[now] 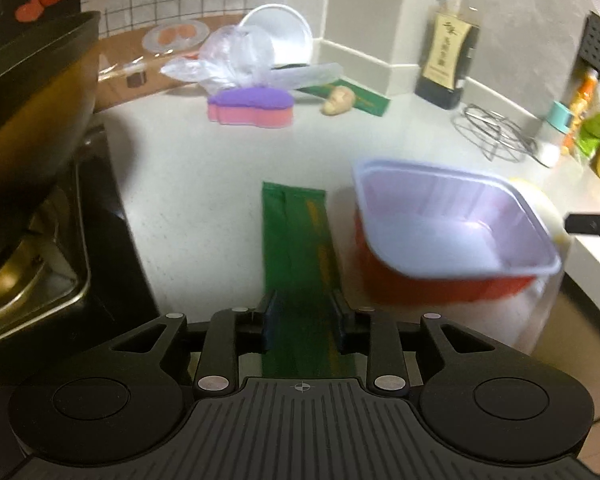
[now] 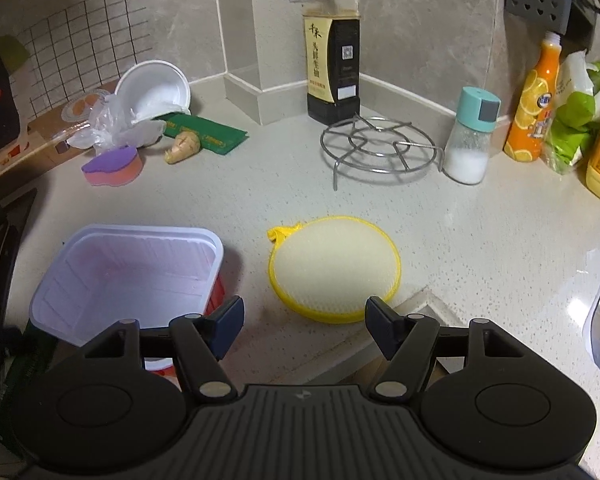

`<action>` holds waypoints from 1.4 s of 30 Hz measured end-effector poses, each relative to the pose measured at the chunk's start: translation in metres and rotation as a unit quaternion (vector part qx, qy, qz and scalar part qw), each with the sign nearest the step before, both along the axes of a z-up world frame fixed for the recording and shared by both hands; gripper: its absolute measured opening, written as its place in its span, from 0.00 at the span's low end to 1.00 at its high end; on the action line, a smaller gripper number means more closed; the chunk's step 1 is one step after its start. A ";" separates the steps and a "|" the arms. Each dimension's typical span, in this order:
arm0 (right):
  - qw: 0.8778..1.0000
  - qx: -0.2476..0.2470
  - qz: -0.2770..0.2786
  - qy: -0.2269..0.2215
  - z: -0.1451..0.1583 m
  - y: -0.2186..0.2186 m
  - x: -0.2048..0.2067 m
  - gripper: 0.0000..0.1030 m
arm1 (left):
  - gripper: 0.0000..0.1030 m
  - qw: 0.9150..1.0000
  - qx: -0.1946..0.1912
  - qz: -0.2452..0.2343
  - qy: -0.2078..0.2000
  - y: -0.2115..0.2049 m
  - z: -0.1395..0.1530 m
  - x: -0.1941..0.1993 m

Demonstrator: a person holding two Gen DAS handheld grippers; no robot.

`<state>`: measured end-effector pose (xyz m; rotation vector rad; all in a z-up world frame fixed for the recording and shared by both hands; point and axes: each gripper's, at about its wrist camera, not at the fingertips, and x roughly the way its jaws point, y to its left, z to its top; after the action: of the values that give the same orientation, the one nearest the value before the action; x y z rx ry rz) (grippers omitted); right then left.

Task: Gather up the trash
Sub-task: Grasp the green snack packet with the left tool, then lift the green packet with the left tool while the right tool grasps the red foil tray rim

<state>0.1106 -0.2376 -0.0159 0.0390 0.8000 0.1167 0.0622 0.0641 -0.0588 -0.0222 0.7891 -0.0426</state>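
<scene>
Your left tool [image 1: 304,320] is straddling the green wrapper [image 1: 296,248] on the counter [image 1: 204,168], pads narrow but not visibly pressing. Right tool [image 2: 304,328] is hanging wide, empty, beside the tub [image 2: 128,276]. Next, likely: pinch wrapper, drop it in.

The left gripper [image 1: 305,322] tilts steeply downward, its jaws partly apart with a narrow gap between the pads [image 1: 271,320]. The right gripper [image 2: 305,330] tilts down at a like angle, jaws spread wide, nothing between its pads [image 2: 230,326].
</scene>
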 end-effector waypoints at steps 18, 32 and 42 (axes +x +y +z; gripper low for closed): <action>0.998 0.030 0.056 0.002 0.002 0.018 -0.012 0.66 | 0.32 0.999 0.015 -0.035 0.018 -0.001 -0.017 0.030; 0.994 0.059 0.075 0.058 -0.022 0.071 0.031 0.35 | 0.07 0.998 -0.048 -0.032 -0.020 0.021 -0.013 0.010; 0.990 0.127 0.031 0.047 -0.001 0.051 -0.005 0.07 | 0.07 0.994 -0.065 -0.070 -0.050 0.043 0.017 0.000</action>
<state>0.1053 -0.1870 -0.0167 0.2630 0.8761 0.2767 0.0622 0.1069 -0.0418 -0.0871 0.6854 -0.2269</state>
